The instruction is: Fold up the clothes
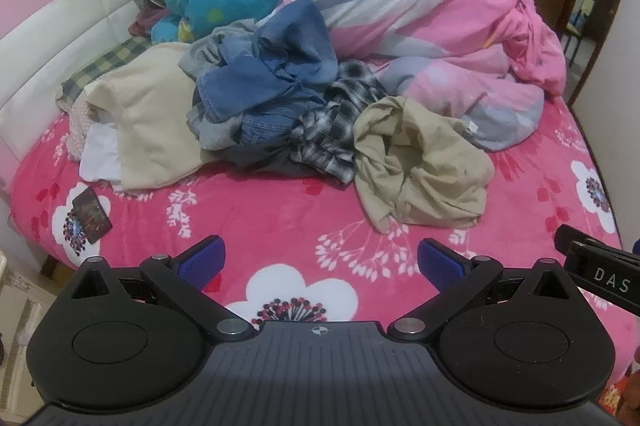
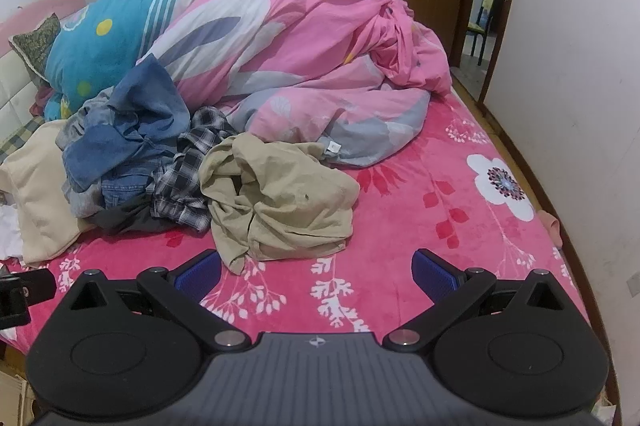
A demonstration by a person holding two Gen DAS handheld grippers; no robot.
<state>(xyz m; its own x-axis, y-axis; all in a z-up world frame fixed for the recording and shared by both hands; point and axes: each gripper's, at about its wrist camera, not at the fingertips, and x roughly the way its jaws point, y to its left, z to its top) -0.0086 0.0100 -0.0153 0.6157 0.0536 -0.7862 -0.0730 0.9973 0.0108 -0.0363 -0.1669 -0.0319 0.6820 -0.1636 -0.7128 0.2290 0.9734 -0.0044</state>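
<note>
Pink flowered bed (image 1: 280,226) carries the clothes heap at twelve o'clock. Both my left gripper (image 1: 322,262) and right gripper (image 2: 316,268) gape empty; the nearest khaki garment (image 2: 276,194) looks soft, light, so I'd pinch its near hem.

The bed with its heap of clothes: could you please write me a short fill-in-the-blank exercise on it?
1. The khaki garment lies crumpled, not yet ____.
2. Both the left claw and the right claw are ____ and hold nothing.
3. The plaid shirt lies between the khaki garment and the ____ clothes.
4. The bedspread is pink with white ____.

Missing words: folded; open; denim; flowers
</note>
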